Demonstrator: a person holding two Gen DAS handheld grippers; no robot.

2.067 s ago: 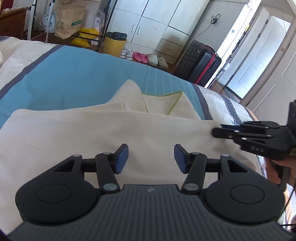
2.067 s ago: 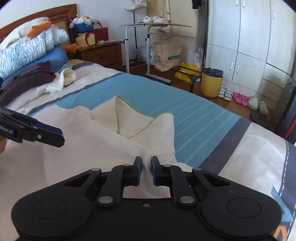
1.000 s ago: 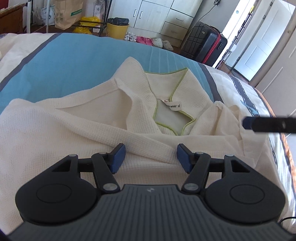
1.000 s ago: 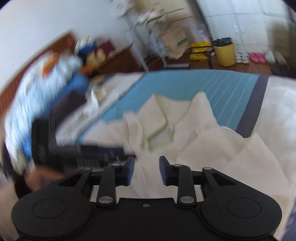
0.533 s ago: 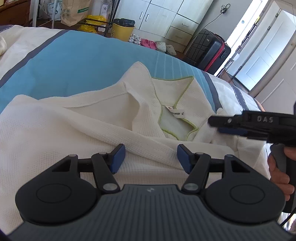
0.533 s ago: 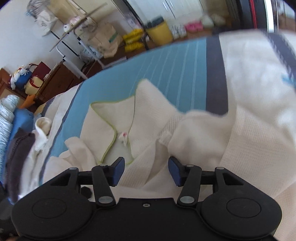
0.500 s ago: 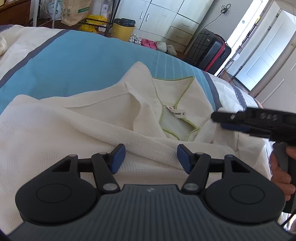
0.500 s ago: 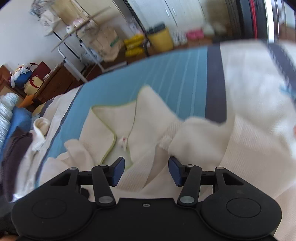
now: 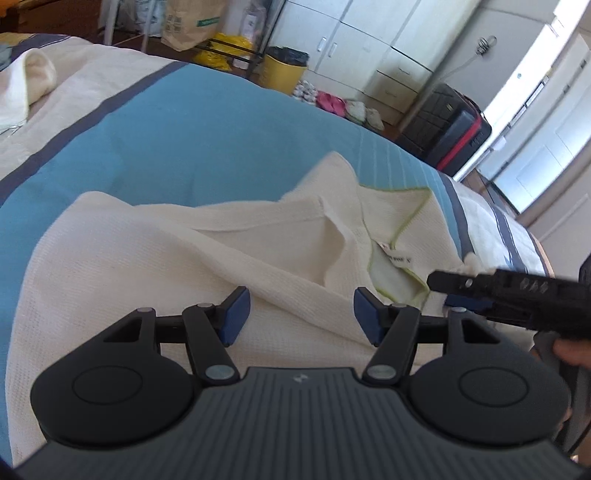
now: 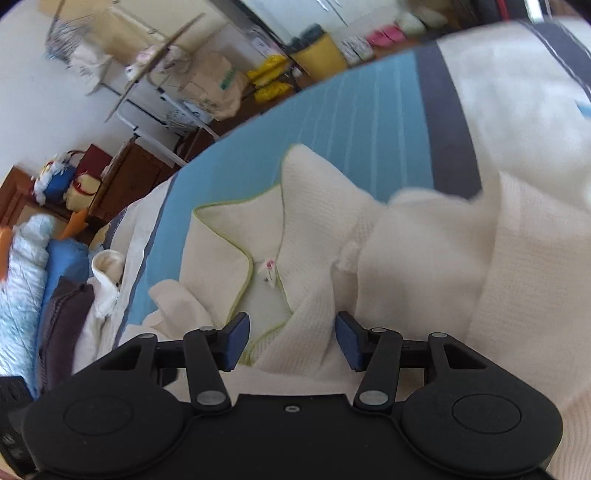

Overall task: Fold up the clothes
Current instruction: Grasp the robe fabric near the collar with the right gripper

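Cream waffle-knit shirt (image 9: 192, 258): green-trimmed collar (image 10: 236, 266) just beyond my closing, empty right gripper (image 10: 291, 341); my left gripper (image 9: 301, 314) half-spread, empty, farther.

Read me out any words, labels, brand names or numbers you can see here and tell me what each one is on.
None reads clearly.
White neck tag inside the cream waffle-knit garment: dark print, too blurred to read.
Raised lettering on the side of the black right gripper: blurred, unreadable.
Green print on the brown paper bag on the floor: too small.
Small logo on the grey ribbed body of the left gripper: a mark, not text.
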